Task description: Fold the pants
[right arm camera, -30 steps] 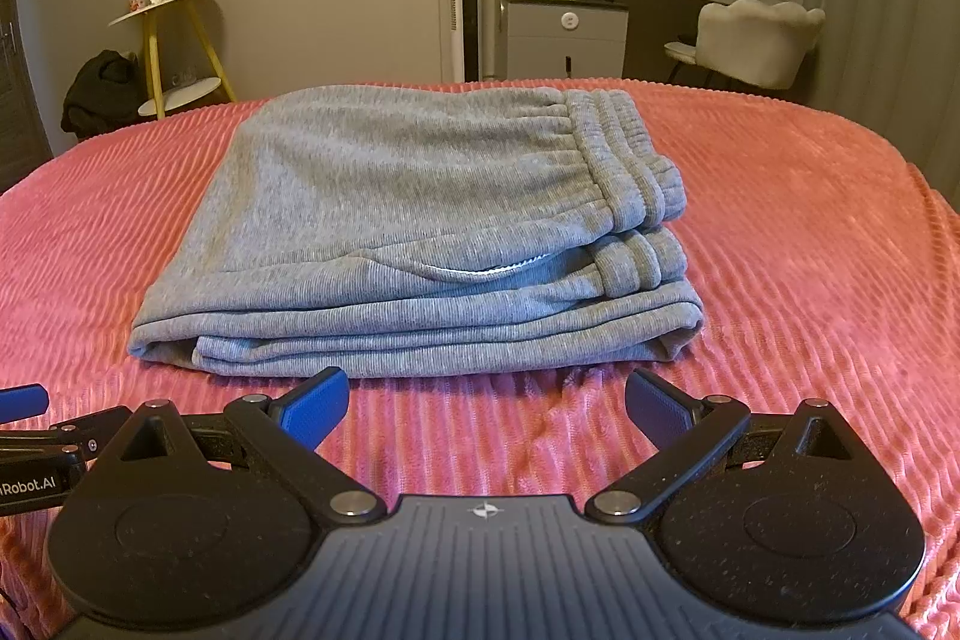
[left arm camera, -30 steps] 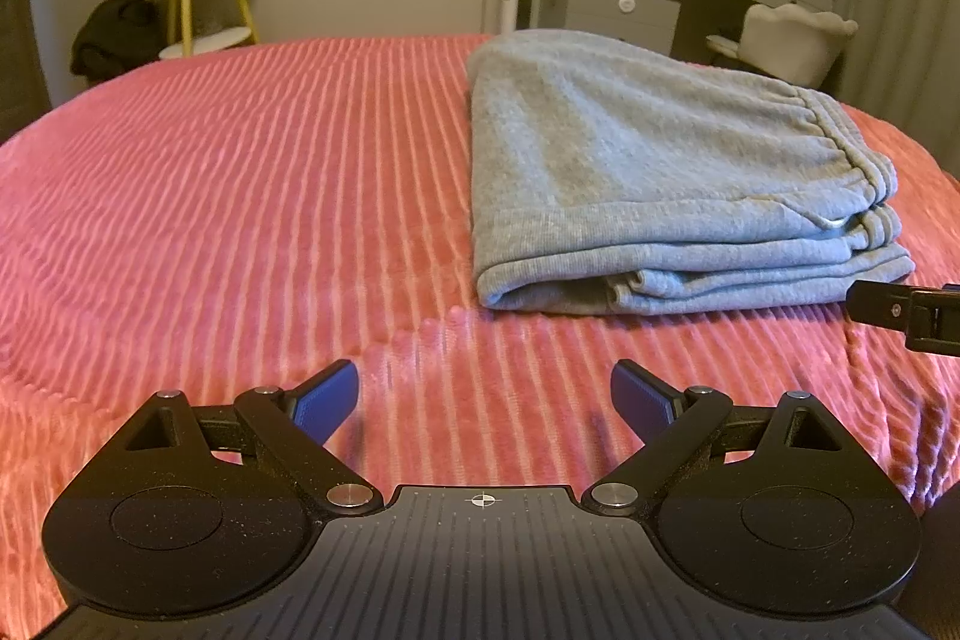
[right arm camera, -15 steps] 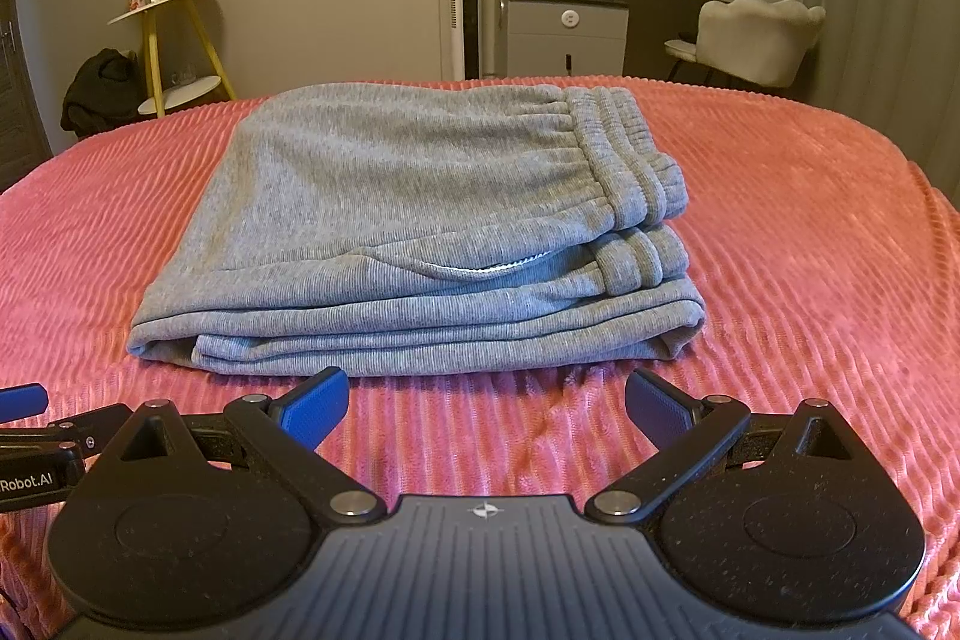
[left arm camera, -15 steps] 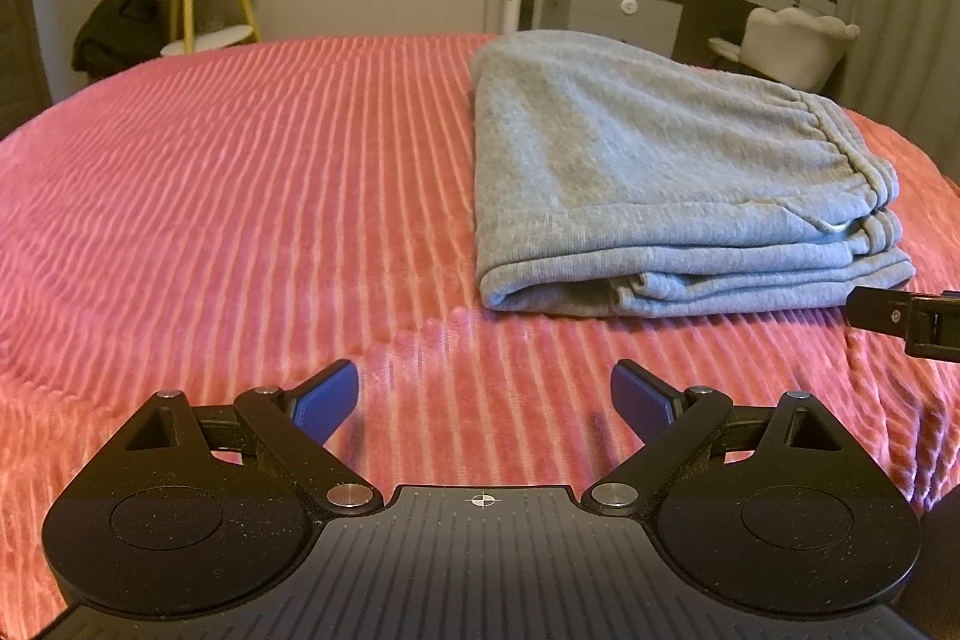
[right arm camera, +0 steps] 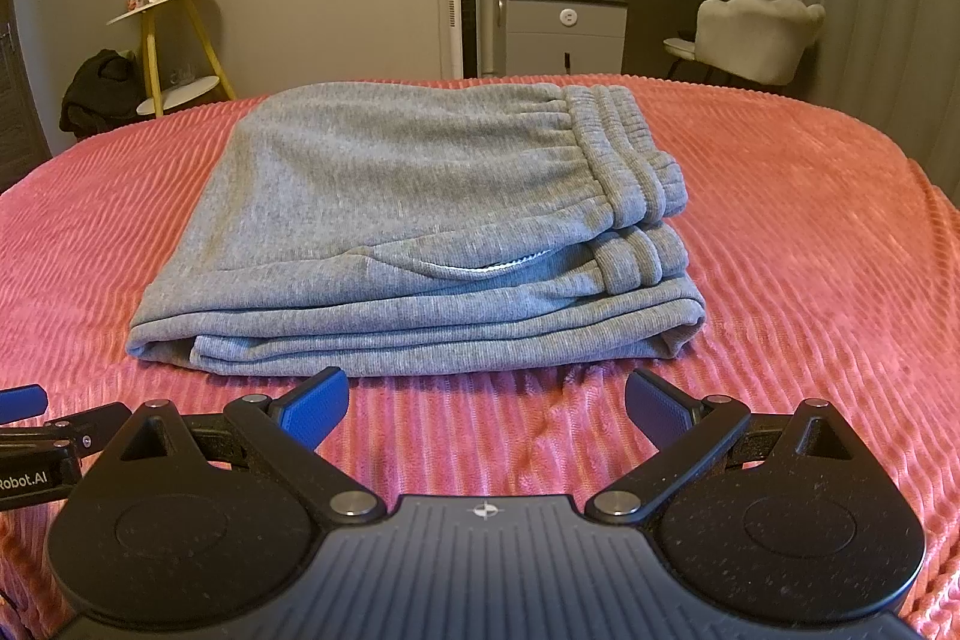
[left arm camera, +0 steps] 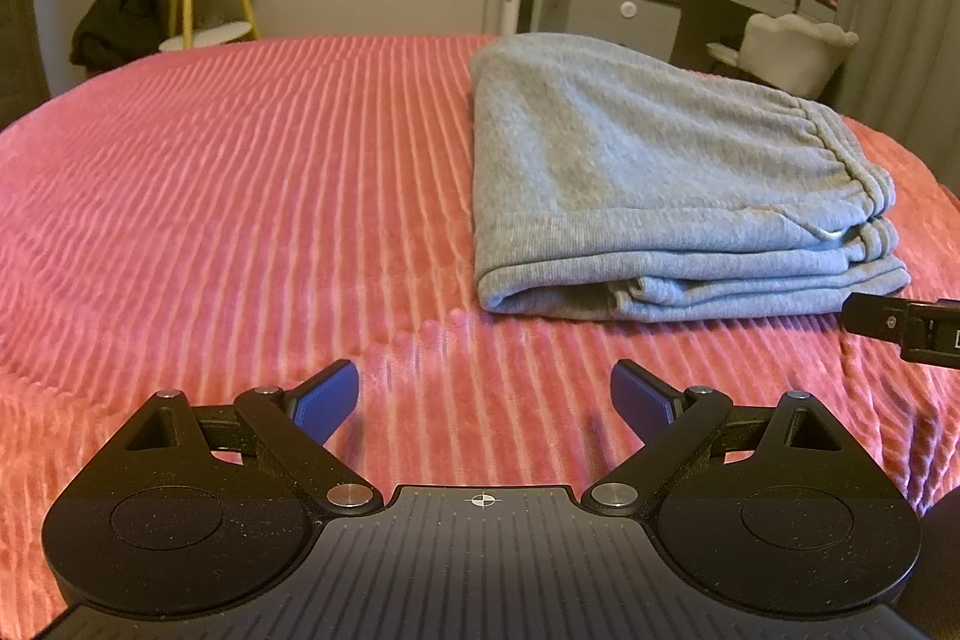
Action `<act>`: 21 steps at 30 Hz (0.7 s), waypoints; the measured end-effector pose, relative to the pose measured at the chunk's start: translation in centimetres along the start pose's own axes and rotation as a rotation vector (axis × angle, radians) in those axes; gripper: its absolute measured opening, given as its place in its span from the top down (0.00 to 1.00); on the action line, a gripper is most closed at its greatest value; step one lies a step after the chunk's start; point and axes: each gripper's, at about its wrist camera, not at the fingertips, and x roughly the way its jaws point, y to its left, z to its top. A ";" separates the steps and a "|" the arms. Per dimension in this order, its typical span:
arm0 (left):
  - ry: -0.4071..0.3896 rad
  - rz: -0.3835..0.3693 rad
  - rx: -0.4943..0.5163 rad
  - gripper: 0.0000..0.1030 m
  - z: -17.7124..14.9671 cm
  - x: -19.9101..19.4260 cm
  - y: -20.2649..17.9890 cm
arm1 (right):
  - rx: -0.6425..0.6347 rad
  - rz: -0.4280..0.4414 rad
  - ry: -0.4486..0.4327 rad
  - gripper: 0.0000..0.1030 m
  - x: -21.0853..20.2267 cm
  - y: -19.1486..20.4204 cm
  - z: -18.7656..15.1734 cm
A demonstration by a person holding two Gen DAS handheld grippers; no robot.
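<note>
Pants grey ribbed knit, folded rectangle, corduroy-ridged pink bedspread

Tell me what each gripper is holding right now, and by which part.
Nothing is held. The left gripper and right gripper are both open over the pink bedspread, short of the folded gray sweatpants.
</note>
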 end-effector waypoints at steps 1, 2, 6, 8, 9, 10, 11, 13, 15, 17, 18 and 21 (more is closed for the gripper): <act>0.001 -0.001 -0.001 0.07 0.0 0.0 0.0 | 0.001 0.001 0.000 0.04 0.0 -0.1 0.0; 0.002 -0.001 -0.001 0.07 0.0 0.1 0.0 | 0.002 0.001 -0.001 0.04 0.0 -0.1 0.0; 0.001 -0.002 0.002 0.07 0.0 0.0 0.0 | 0.006 0.003 0.003 0.04 0.1 -0.2 0.0; 0.000 -0.009 -0.002 0.07 0.0 0.0 0.1 | 0.007 0.003 0.005 0.04 0.2 -0.2 0.1; 0.000 -0.012 -0.004 0.07 0.0 0.0 0.1 | 0.006 0.003 0.005 0.04 0.2 -0.2 0.1; 0.000 -0.012 -0.003 0.07 0.0 0.0 0.1 | 0.006 0.004 0.004 0.04 0.2 -0.2 0.1; 0.000 -0.011 0.000 0.07 0.0 0.0 0.0 | 0.006 0.004 0.003 0.04 0.2 -0.2 0.1; -0.001 -0.013 0.001 0.07 0.0 0.0 0.0 | 0.005 0.003 0.003 0.04 0.2 -0.2 0.1; -0.003 -0.016 -0.001 0.07 0.0 -0.1 0.1 | 0.005 0.003 0.003 0.04 0.2 -0.2 0.1; -0.003 -0.016 -0.005 0.07 0.0 -0.1 0.1 | 0.004 0.003 0.004 0.04 0.3 -0.2 0.1; -0.002 -0.016 -0.006 0.07 0.0 0.0 0.1 | 0.005 0.002 0.004 0.04 0.2 -0.2 0.1; -0.003 -0.016 -0.006 0.07 0.0 -0.1 0.1 | 0.005 0.003 0.003 0.04 0.2 -0.2 0.1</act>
